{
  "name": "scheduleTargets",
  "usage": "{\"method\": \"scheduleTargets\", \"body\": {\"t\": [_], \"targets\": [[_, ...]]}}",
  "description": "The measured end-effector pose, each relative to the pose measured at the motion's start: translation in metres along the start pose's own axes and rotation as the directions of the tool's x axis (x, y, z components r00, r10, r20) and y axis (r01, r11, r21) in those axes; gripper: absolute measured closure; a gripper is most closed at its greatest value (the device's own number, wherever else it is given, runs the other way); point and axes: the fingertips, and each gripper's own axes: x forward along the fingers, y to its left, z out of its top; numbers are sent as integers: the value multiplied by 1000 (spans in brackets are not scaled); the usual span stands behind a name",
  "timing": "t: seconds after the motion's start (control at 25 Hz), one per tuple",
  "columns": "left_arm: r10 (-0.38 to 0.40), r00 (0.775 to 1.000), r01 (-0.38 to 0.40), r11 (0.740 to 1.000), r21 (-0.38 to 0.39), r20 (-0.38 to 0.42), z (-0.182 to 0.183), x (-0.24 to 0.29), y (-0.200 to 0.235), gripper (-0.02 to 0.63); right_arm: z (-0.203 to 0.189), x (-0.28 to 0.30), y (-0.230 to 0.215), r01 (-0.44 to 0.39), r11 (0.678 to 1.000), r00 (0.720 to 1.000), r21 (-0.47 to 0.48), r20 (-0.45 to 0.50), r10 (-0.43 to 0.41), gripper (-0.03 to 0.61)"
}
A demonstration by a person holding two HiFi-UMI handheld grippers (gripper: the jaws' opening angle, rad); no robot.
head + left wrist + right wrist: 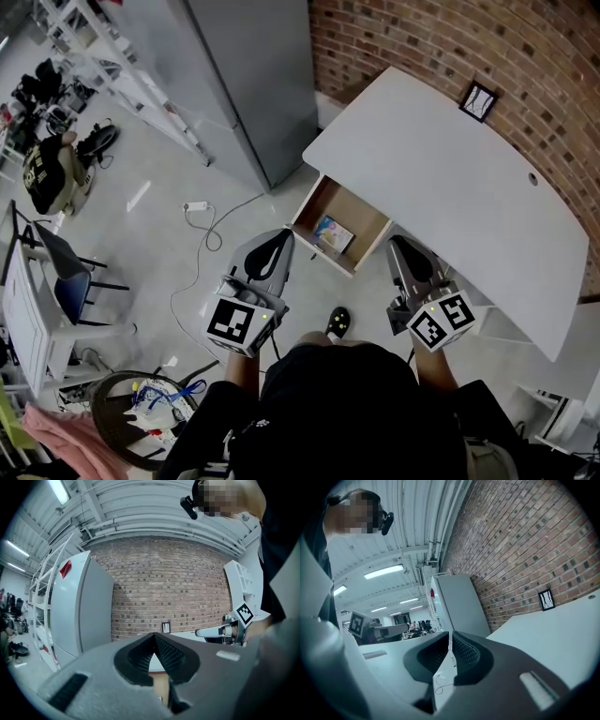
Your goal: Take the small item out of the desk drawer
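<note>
The wooden drawer (pixel 308 208) stands pulled out from the white desk (pixel 450 178). In it lies a small flat item (pixel 334 234) with blue print. My left gripper (pixel 284 235) hovers just in front of the drawer's left corner, shut and empty; its tips meet (pixel 153 634), and the drawer's brown inside (pixel 160 682) shows below them. My right gripper (pixel 397 242) hangs at the drawer's right side by the desk edge. Its jaws stand a narrow slit apart (pixel 450 633) with nothing between them.
A small framed picture (pixel 478 101) leans on the desk against the brick wall. A tall grey cabinet (pixel 244 75) stands left of the desk. A white cable (pixel 202 234) lies on the floor, and a chair (pixel 66 272) stands far left. The person's shoe (pixel 338 322) is below the drawer.
</note>
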Motion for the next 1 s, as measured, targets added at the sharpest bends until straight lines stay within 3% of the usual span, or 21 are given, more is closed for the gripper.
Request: {"method": "scheduleTargets", "body": {"t": [0.36, 0.6, 1.0], "targets": [[-41, 999, 40, 999, -10, -36, -15, 15, 12, 615, -10, 4, -8, 40, 999, 999, 7, -28, -40, 563], [-111, 991, 111, 994, -9, -70, -19, 37, 25, 615, -14, 14, -16, 100, 995, 994, 16, -42, -99, 561], [-287, 942, 297, 954, 35, -172, -37, 80, 53, 615, -26, 43, -34, 252, 966, 967, 59, -49, -249, 551]]}}
